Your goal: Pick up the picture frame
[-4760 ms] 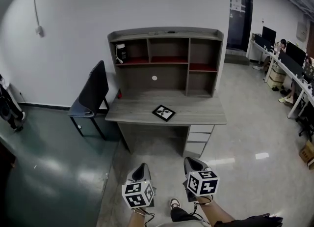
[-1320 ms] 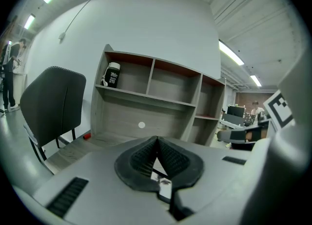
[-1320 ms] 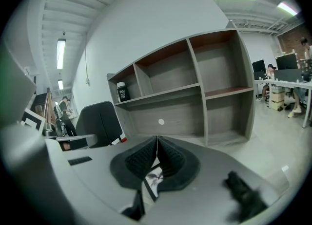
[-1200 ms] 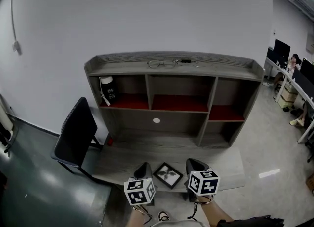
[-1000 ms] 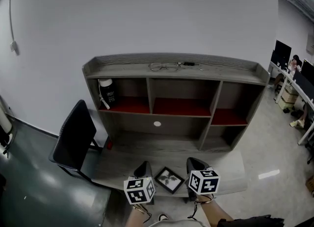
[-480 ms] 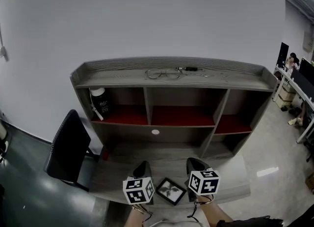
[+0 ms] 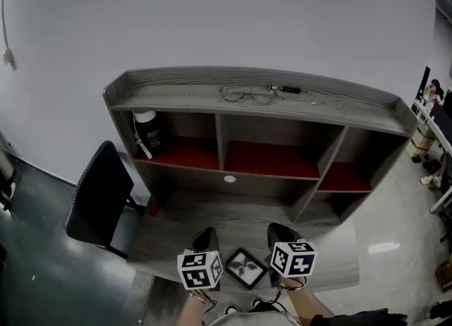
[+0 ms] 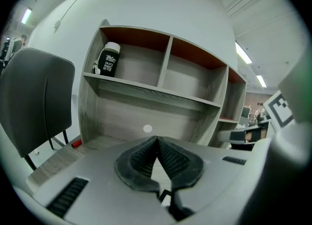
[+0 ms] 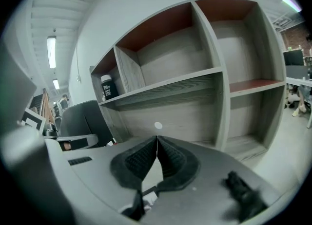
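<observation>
A small black picture frame [image 7: 245, 268] with a pale picture of dark leaves lies flat near the front edge of the grey desk [image 7: 240, 227]. It sits between my two grippers in the head view. My left gripper [image 7: 205, 237] is just left of it and my right gripper [image 7: 280, 232] just right, both above the desk and pointing toward the hutch. In the left gripper view the left gripper [image 8: 157, 139] is shut with nothing between its pads. The right gripper [image 9: 157, 138] is likewise shut and empty in its own view.
A grey hutch [image 7: 233, 123] with red-floored cubbies stands at the back of the desk. A black bottle [image 7: 147, 130] is in its left cubby and glasses [image 7: 247, 94] lie on top. A dark chair [image 7: 95, 197] stands at the left, with a small red object [image 7: 152, 209] by the hutch foot.
Both grippers have come forward from well back on the floor to over the desk's front edge. The frame now lies between them. Both stayed shut.
</observation>
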Motion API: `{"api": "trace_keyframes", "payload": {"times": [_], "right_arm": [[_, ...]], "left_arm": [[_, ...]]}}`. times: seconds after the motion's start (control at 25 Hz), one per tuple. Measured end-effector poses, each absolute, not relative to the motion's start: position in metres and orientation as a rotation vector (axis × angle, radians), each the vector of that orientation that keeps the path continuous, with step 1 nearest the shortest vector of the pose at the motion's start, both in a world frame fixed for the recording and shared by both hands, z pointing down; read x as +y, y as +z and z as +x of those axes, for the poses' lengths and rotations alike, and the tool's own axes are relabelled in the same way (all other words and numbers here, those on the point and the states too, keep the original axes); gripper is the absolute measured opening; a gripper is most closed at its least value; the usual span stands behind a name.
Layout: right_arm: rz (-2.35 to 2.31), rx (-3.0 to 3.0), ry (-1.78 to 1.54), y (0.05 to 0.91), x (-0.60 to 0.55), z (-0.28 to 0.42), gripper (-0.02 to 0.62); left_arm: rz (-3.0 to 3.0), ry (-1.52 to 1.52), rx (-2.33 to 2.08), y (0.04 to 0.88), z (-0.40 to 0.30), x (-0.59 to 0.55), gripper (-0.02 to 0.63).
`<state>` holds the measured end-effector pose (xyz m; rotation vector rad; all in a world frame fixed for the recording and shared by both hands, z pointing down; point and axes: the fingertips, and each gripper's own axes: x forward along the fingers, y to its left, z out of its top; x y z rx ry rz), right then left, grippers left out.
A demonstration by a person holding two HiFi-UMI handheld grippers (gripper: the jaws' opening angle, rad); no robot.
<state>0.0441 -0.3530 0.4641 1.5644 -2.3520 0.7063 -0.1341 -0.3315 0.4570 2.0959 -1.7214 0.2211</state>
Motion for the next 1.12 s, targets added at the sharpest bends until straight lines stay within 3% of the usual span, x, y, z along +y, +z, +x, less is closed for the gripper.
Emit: {"api": "trace_keyframes", "payload": {"times": [1.12], "right_arm": [[1.119,-2.346,0.794,0.533,-0.346,0.001,0.032]], "left_arm": [[1.683,0.257,-1.853,0.527,-0.152,-0.266,0.014]]}}
